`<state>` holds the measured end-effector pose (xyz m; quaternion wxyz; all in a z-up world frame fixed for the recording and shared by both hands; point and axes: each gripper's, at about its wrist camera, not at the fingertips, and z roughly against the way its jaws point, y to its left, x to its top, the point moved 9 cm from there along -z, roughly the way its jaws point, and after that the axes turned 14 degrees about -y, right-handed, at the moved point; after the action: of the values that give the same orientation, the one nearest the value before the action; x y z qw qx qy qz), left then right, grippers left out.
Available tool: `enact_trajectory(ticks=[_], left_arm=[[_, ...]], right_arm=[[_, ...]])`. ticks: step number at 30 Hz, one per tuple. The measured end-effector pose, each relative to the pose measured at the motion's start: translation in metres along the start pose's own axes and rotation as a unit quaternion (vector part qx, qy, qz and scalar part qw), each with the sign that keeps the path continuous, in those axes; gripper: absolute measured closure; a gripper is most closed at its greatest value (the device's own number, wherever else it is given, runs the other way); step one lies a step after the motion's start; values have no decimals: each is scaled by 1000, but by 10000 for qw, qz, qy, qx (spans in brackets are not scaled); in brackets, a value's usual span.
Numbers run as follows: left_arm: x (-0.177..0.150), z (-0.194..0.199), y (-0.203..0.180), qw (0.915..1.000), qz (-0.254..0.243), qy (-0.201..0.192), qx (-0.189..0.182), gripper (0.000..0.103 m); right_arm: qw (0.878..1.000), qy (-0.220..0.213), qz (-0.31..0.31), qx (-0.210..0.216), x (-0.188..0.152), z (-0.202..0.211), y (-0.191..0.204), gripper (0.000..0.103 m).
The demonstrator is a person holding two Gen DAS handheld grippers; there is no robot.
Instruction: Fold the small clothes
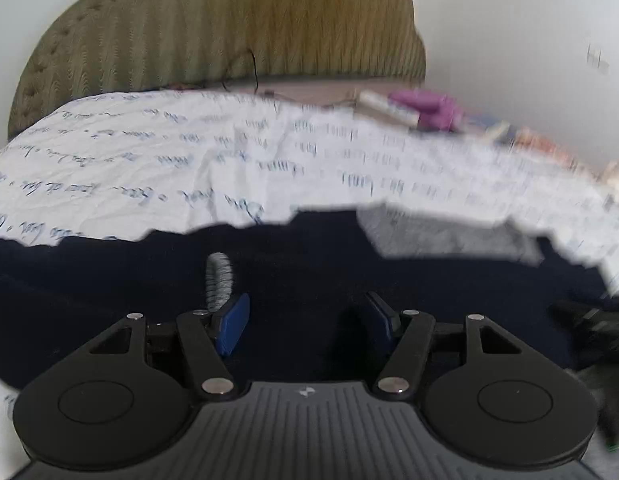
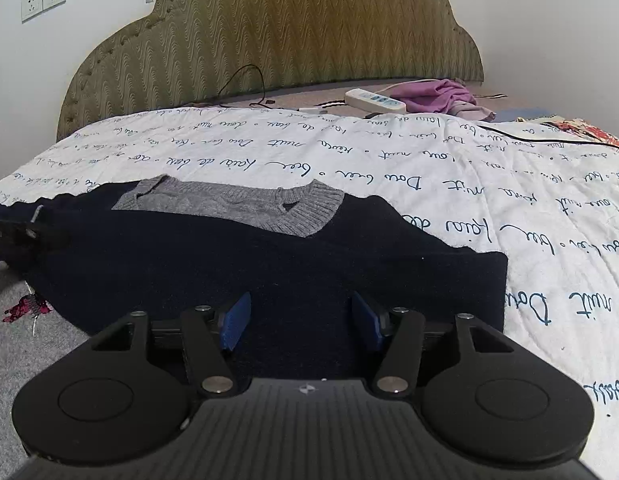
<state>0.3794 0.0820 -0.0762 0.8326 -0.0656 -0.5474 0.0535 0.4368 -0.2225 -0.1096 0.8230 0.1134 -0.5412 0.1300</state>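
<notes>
A dark navy garment (image 2: 269, 264) lies spread on the bed, with a grey knit sweater (image 2: 237, 206) lying on its far part. My right gripper (image 2: 299, 322) is open, its blue pads just above the navy cloth's near edge, holding nothing. My left gripper (image 1: 307, 318) is open low over the same navy garment (image 1: 149, 280). The grey knit (image 1: 449, 236) shows ahead to its right. A grey ribbed cuff (image 1: 218, 280) sticks up beside the left pad. The left wrist view is motion-blurred. The left gripper shows at the left edge of the right wrist view (image 2: 13, 236).
The white quilt with blue script (image 2: 389, 168) covers the bed before an olive padded headboard (image 2: 289, 28). A white power strip (image 2: 373, 100), black cables and a purple cloth (image 2: 437, 96) lie at the far end. Grey fabric with a red motif (image 2: 25, 308) lies at left.
</notes>
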Motion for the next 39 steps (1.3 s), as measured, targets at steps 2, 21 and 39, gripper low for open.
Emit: enact_trajectory(ticks=[2, 21, 39], left_arm=[[19, 28, 28, 9972, 510, -539, 58, 39], [4, 129, 364, 8076, 4881, -1994, 2642, 19], [54, 114, 322, 8852, 2864, -2059, 3033, 100]], right_arm=[[10000, -12, -67, 37, 1, 0, -1, 40], [9998, -24, -118, 136, 2, 2, 3, 26], [9993, -29, -262, 267, 3, 1, 5, 19]])
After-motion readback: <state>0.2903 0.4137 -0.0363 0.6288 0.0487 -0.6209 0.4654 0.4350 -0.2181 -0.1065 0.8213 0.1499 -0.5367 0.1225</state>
